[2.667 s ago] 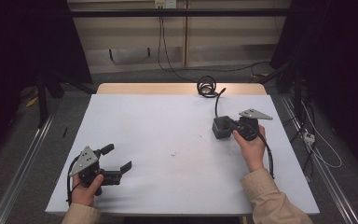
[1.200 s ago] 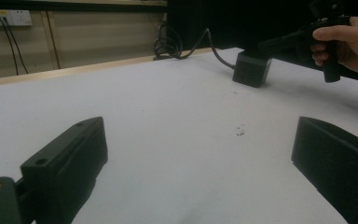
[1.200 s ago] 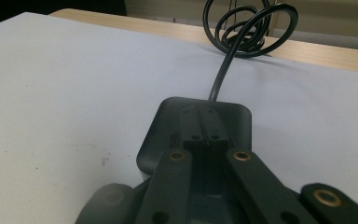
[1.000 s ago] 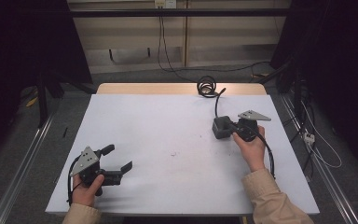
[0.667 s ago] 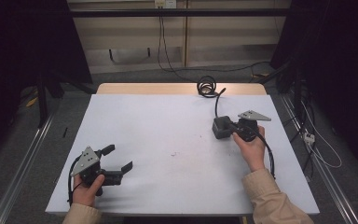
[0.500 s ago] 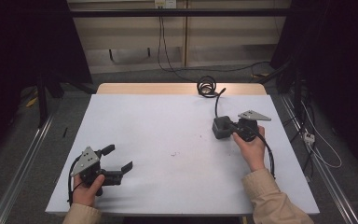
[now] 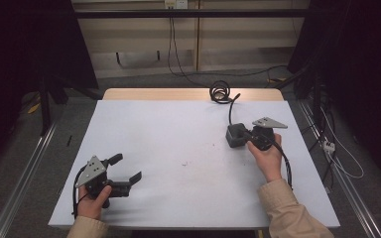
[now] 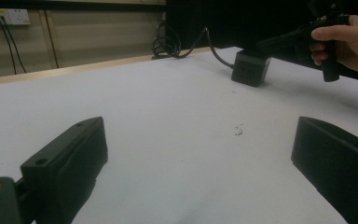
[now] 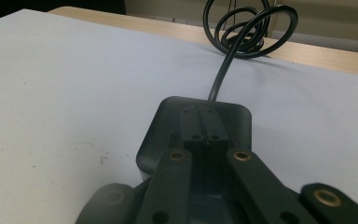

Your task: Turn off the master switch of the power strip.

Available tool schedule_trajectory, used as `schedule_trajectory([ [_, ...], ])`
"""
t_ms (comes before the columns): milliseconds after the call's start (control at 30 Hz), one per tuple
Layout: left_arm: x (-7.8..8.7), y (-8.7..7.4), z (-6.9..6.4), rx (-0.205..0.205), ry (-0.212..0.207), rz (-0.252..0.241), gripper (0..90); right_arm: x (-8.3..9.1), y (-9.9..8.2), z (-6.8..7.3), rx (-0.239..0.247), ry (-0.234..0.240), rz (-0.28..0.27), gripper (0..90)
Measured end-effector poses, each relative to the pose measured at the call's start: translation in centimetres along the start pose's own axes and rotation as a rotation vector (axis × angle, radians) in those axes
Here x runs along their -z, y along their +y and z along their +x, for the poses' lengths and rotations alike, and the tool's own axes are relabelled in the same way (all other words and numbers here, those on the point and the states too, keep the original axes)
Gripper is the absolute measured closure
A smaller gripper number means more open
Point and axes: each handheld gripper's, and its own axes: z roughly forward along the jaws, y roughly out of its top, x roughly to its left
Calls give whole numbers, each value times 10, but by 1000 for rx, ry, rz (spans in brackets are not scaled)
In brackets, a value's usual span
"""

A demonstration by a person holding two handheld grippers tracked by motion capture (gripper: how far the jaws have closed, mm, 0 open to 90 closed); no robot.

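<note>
Black box (image 7: 236,135) sits right of the table's (image 7: 178,139) middle, its stiff cable (image 7: 222,92) coiled at the far edge — my right tool (image 7: 243,135) is closed against it. Solid, blocky; I'd grip its flat sides. Left tool (image 7: 129,168) gapes, holding nothing.

No readable text, label or number anywhere

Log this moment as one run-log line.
left gripper: open, nothing between jaws | right gripper: shut, over black box | box cable: runs to coil at table far edge
</note>
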Motion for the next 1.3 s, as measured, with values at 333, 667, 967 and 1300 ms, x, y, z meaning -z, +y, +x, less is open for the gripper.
schedule_trajectory([
  [333,-1,0,0,-2,-3,1,34,0,0,0,6,1,0,900],
  [667,-1,0,0,0,-3,0,34,-1,0,1,19,-3,10,900],
  [967,0,0,0,2,0,-2,34,-1,0,1,25,-5,8,900],
  [1300,1,0,1,4,2,-3,34,-1,-1,0,17,2,0,900],
])
